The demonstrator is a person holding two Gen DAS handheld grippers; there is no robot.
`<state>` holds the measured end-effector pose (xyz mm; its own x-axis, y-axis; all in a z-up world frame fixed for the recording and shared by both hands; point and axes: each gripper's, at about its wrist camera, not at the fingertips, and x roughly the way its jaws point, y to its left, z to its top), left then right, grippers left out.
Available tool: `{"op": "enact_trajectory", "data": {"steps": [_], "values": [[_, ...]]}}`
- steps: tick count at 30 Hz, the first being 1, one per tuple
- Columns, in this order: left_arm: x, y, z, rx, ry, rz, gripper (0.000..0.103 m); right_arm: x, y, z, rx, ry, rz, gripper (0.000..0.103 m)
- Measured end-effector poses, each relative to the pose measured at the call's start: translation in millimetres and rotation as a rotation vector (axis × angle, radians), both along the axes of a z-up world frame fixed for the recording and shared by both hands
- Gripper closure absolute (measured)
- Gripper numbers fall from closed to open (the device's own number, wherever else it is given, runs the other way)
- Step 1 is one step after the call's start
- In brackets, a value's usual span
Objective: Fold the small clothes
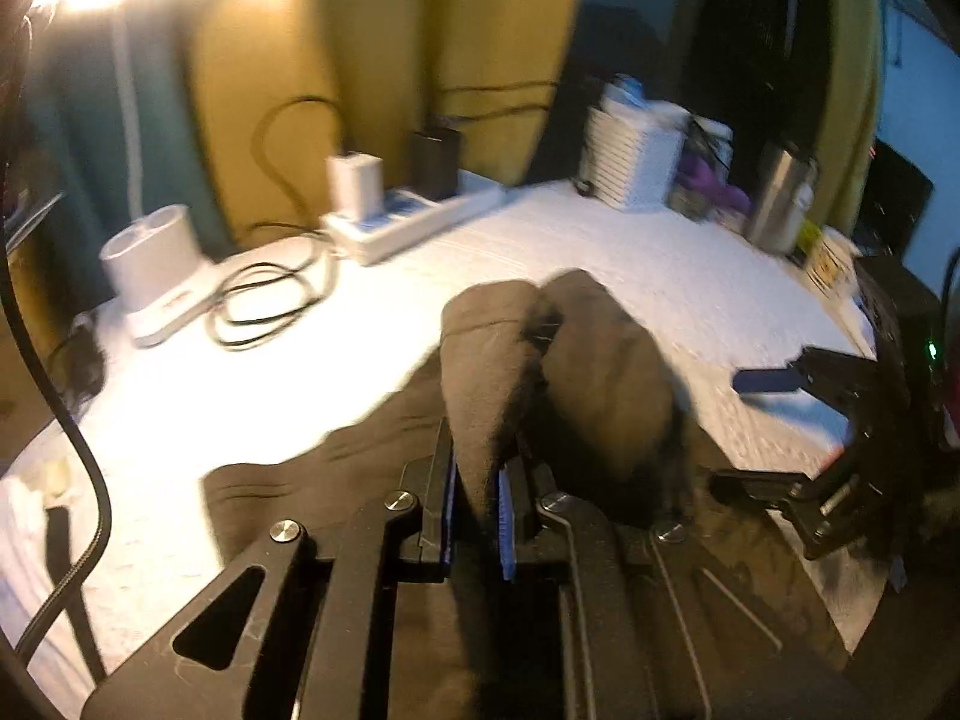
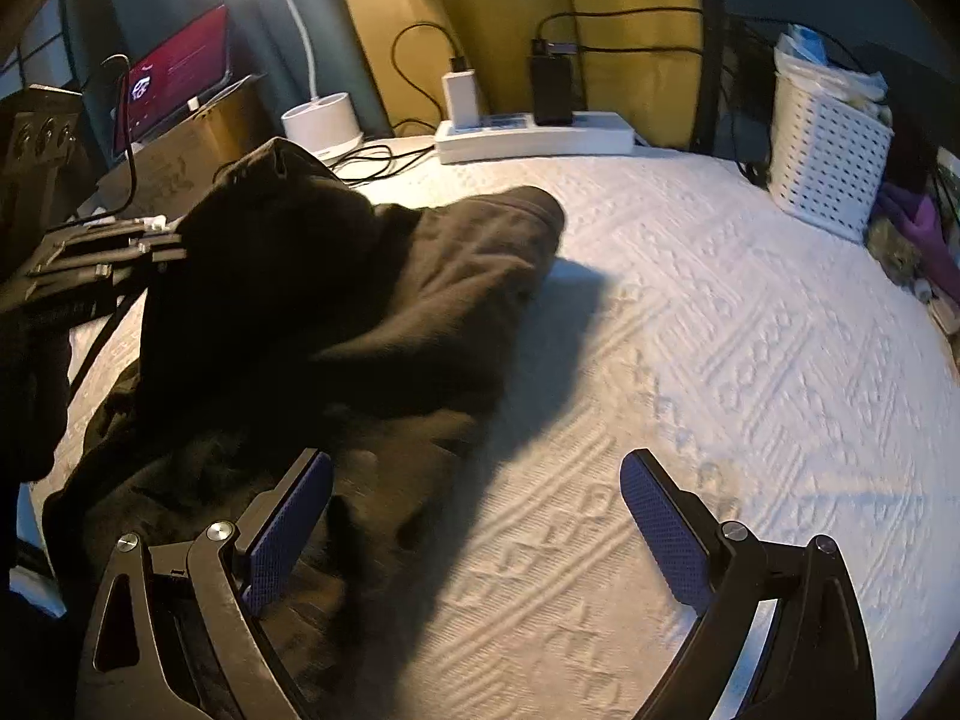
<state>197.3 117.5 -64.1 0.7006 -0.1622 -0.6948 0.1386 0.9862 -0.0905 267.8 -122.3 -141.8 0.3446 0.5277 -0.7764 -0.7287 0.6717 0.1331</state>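
Where the white textured bedcover point(image 2: 750, 324) meets the wall, one perforated white plastic basket point(image 2: 828, 162) sits stuffed w/ pale folded stuff, can't tell what. One round white lamp base point(image 2: 321, 123) w/ 2 cup wells, contents unseen. One white power strip point(image 2: 534, 141) carries 2 chargers, 1 white, 1 black. Dark brown fleecy garment point(image 2: 360, 312) lies bunched on the cover's left part. Left gripper point(image 1: 477, 516) is pinched tight on a raised fold of it. Right gripper point(image 2: 474, 534) is spread wide, empty, blue ribbed pads point(image 2: 660, 528) just beside the cloth's edge.
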Motion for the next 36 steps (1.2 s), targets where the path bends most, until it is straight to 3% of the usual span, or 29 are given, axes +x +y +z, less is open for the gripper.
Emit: {"op": "enact_trajectory", "data": {"steps": [11,16,19,22,24,25,26,31,36], "values": [[-8,68,-17,-0.057,-0.009,0.141,0.094,-10,32,2,-0.044,-0.005,0.036,0.006],[-8,108,-31,-0.096,0.040,0.240,0.094,-11,46,-5,-0.079,0.001,0.045,0.006],[-18,110,-29,-0.165,0.052,0.228,0.093,-12,48,-7,-0.083,0.003,0.039,0.006],[-28,97,-25,-0.175,0.063,0.189,0.092,-12,48,-7,-0.082,0.005,0.028,0.006],[-37,87,-22,-0.179,0.069,0.171,0.075,-13,48,-6,-0.081,0.002,0.021,0.006],[-40,84,-20,-0.179,0.069,0.168,0.048,-15,47,-5,-0.081,-0.001,0.021,0.006],[-46,77,-17,-0.175,0.064,0.165,0.028,-17,47,-4,-0.081,-0.004,0.022,0.006],[-66,49,-10,-0.176,0.067,0.103,0.027,-27,39,1,-0.071,-0.020,0.022,0.006],[-73,21,-28,-0.174,0.141,0.047,0.027,-35,29,5,-0.053,-0.029,0.009,0.006]]}}
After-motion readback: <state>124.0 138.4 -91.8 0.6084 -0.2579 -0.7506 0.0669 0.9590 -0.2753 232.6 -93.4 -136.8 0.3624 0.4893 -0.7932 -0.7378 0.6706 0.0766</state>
